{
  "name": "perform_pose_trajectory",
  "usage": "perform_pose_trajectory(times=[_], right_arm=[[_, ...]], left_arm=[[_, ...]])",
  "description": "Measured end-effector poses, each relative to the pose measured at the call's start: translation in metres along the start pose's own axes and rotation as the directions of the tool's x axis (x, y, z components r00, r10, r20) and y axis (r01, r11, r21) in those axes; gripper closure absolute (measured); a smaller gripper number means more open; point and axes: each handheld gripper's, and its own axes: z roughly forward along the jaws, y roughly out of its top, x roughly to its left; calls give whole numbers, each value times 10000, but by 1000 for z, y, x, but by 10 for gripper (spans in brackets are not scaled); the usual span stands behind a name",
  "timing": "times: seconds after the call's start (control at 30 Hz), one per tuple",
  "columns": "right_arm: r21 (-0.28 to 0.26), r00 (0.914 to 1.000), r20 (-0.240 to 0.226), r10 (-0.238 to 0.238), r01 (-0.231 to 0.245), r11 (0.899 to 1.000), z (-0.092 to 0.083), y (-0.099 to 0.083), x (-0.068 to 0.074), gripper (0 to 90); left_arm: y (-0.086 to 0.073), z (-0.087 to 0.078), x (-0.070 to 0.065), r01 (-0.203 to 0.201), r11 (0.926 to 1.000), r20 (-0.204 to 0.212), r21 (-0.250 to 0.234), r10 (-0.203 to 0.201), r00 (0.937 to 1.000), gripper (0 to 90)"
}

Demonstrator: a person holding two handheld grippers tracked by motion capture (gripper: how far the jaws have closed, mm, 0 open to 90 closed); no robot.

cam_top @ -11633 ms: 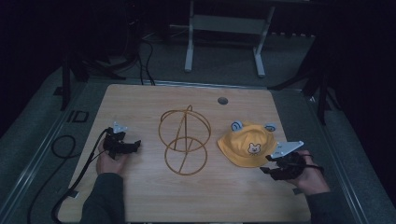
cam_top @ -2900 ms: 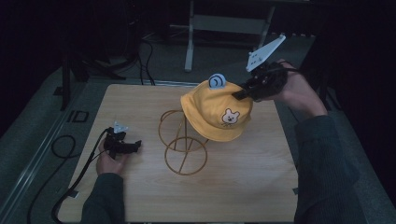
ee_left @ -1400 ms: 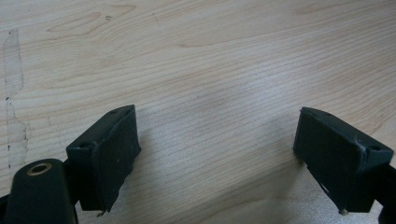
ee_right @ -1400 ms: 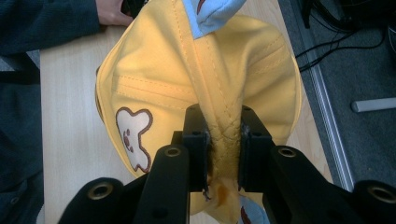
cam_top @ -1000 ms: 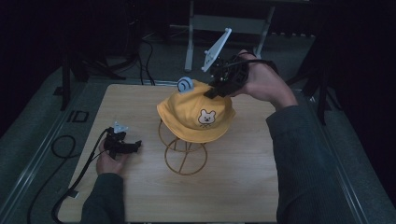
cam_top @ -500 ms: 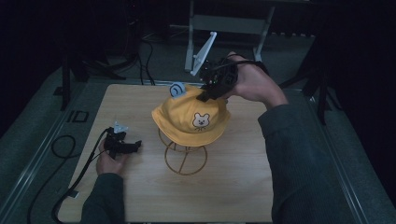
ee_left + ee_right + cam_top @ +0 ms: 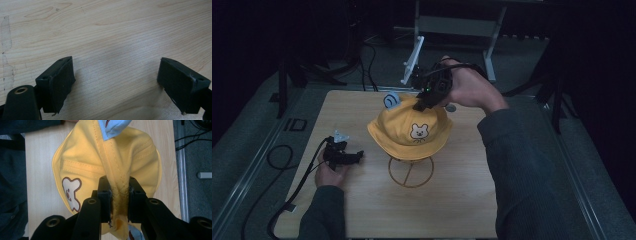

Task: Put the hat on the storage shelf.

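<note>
Two hands work over a pale wooden surface (image 7: pixel 462 210). Nearest, at the left, the left tongs (image 7: pixel 354 156) rest on the wood, jaws spread wide with nothing but bare grain between them. Just beyond, near the middle, a round gold wire stand (image 7: pixel 410 171) rises from the wood, and a yellow cloth bucket hat with a bear face and pale blue ears (image 7: pixel 409 131) sits draped over its top. Farthest, the right tongs (image 7: pixel 419 105) are clenched on a pinched fold at the hat's crown.
</note>
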Motion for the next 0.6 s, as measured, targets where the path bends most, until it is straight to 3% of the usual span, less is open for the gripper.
perform_pose_trajectory(times=[0.3,0.4,0.6], right_arm=[[246,10000,-34,-26,27,9997,16,11,-1,743],[14,10000,38,-39,38,10000,22,13,-1,619],[-192,9999,57,114,-112,9998,28,12,-2,521]], left_arm=[[0,0,0,-15,10000,13,-3,15,10000,141],[0,0,0,-11,10000,10,-3,11,10000,141],[0,0,0,-26,10000,17,0,26,10000,141]])
